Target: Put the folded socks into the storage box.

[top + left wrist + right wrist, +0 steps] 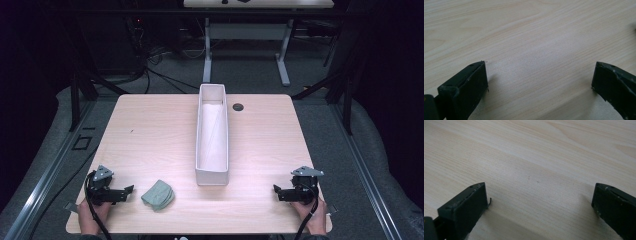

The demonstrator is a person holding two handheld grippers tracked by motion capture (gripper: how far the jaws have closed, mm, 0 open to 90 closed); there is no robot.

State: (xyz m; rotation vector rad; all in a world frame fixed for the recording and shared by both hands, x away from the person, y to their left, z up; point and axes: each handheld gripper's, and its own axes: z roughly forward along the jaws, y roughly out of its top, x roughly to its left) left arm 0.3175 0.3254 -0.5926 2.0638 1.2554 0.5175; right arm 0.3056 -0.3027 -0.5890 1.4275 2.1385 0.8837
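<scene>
We find the left gripper (129, 190) resting at the near left corner of the table (150, 130), held in the person's left hand (92, 212), its jaws pointing inward toward the table's middle. In the left gripper view its jaws stand wide apart, released, with nothing but bare wood grain between them. The right gripper (276, 189) rests at the near right corner, held in the right hand (310, 215), its jaws likewise pointing inward. The right gripper view shows its jaws spread wide and released over bare wood, nothing between them.

We note a folded green cloth (158, 194) lying on the table just beside the left gripper, toward the centre; it is near the jaw tips but apart from them. It lies well apart from the right gripper.

Beyond the cloth, a long white tray (212, 175) stands on the middle of the table, running from the near part toward the far edge, its near end close to the cloth but not touching it. What looks like a white sheet lies inside it. A small dark round grommet (238, 106) sits in the tabletop just right of the tray's far end.
</scene>
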